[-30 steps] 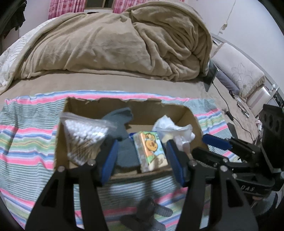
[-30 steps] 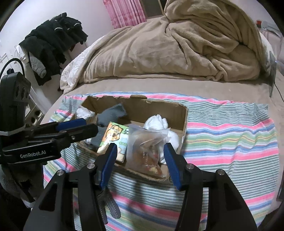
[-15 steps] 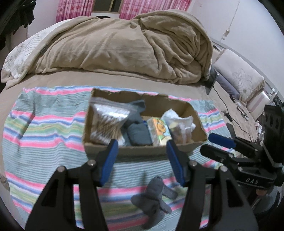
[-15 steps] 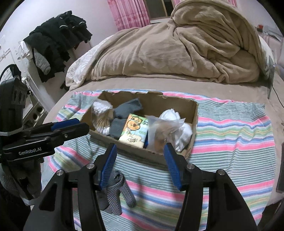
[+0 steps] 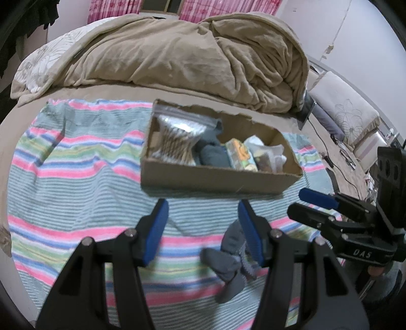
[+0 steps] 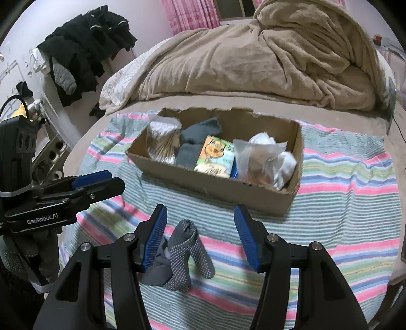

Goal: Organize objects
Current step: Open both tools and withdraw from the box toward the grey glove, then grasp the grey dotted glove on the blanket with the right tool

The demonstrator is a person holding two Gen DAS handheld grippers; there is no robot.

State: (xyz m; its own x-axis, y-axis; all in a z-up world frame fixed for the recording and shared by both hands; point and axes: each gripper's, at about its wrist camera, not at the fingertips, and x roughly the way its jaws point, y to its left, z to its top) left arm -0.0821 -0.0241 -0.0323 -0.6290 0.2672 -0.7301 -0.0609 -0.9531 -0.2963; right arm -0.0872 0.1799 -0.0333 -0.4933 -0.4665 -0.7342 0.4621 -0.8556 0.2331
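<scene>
While both grippers' jaws gape wide, neither left gripper (image 5: 203, 228) nor right gripper (image 6: 199, 232) holds anything.

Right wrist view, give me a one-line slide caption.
Open right gripper hovers over a gray sock on the striped towel, near the packed cardboard box.

Bed (image 5: 106, 94): broad, under a tan sheet, carrying everything here.
Blanket (image 5: 192, 58): tan plush, heaped along the far edge of the bed, bulkiest at the far right corner.
Striped towel (image 5: 76, 162): pink, blue, green and grey bands, spread flat over the near half of the bed.
Curtains (image 6: 192, 15): pink, hanging behind the bed's far edge.
Dark clothes (image 6: 83, 48): piled up against the wall past the bed's left edge.
Floral cushion (image 5: 347, 111): pale, off the bed's right edge.
Cable (image 5: 322, 142): thin and black, trailing along the right edge.
</scene>
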